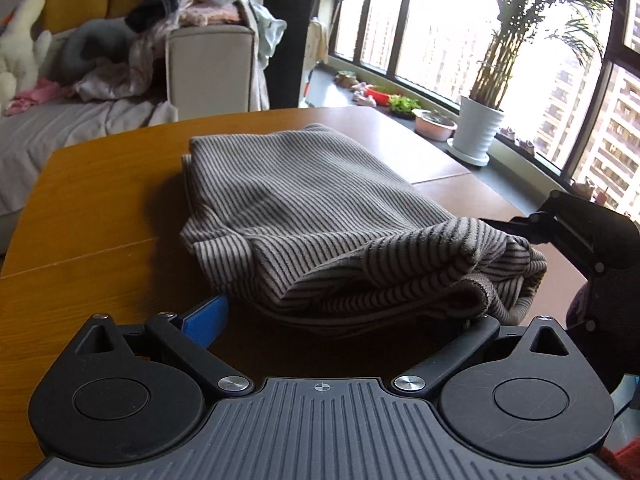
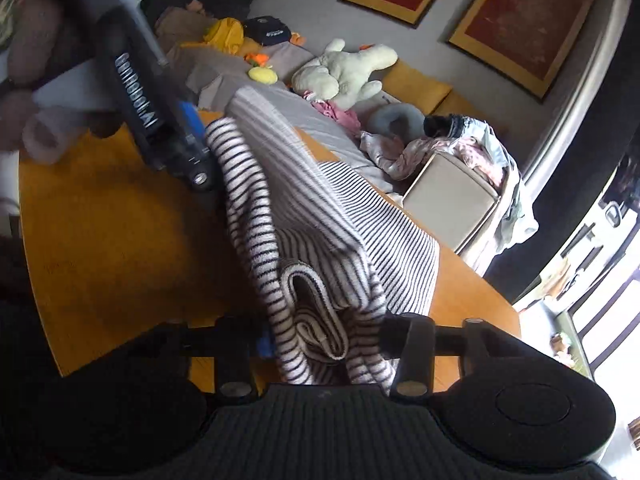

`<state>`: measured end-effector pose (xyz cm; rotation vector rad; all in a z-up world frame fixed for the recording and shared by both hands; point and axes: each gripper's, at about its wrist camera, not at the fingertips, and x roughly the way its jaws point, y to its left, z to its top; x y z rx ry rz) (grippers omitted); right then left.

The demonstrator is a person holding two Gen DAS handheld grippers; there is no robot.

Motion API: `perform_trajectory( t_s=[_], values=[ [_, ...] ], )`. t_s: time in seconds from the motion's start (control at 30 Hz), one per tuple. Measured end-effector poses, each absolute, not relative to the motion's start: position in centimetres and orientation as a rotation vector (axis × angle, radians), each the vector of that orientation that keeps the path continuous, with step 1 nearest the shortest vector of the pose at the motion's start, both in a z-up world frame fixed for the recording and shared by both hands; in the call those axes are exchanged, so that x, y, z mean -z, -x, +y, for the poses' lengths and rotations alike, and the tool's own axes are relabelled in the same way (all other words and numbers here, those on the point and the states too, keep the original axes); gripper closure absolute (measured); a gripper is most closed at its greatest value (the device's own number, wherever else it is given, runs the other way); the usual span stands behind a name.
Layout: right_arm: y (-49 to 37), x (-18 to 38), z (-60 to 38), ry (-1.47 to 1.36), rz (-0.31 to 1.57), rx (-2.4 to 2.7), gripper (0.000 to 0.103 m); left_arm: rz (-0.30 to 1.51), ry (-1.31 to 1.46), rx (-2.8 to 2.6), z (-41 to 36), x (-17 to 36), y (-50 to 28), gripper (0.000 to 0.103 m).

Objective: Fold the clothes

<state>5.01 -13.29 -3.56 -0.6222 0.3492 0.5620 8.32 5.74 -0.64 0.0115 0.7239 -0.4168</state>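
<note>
Where the striped garment (image 1: 320,216) lies folded on the wooden tabletop (image 1: 100,208), its near edge is bunched and lifted. The right gripper (image 2: 324,336) has fingers pinching that bunched cloth. The left gripper (image 1: 344,320) has fingers spread wide at the garment's near hem, gripping nothing. Far left, a beige bin (image 1: 212,68) overflows with clothes (image 1: 200,4).
</note>
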Motion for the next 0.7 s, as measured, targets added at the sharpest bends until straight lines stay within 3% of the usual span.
perform_trajectory(
  t_s=[0.3,0.4,0.47,0.53,0.7],
  values=[
    [-3.0,2.5,-13.9,0.698,0.445,-0.632,0.067,0.576,0.140,0.373,11.6,-4.0,-7.2,0.002],
    [-1.6,1.0,-14.2,0.732,0.458,-0.666,0.067,0.592,0.084,0.391,10.1,-3.7,-9.7,0.012],
    [-0.9,-1.1,-14.8,0.746,0.457,-0.684,0.068,0.625,0.008,0.401,8.5,-2.5,-11.2,0.028],
    [-0.2,-4.0,-15.4,0.753,0.443,-0.708,0.069,0.664,-0.065,0.410,7.0,-1.0,-12.4,0.034],
    [-3.5,-10.3,-15.3,0.723,0.394,-0.781,0.069,0.714,-0.084,0.515,7.0,1.3,-12.4,0.032]
  ],
)
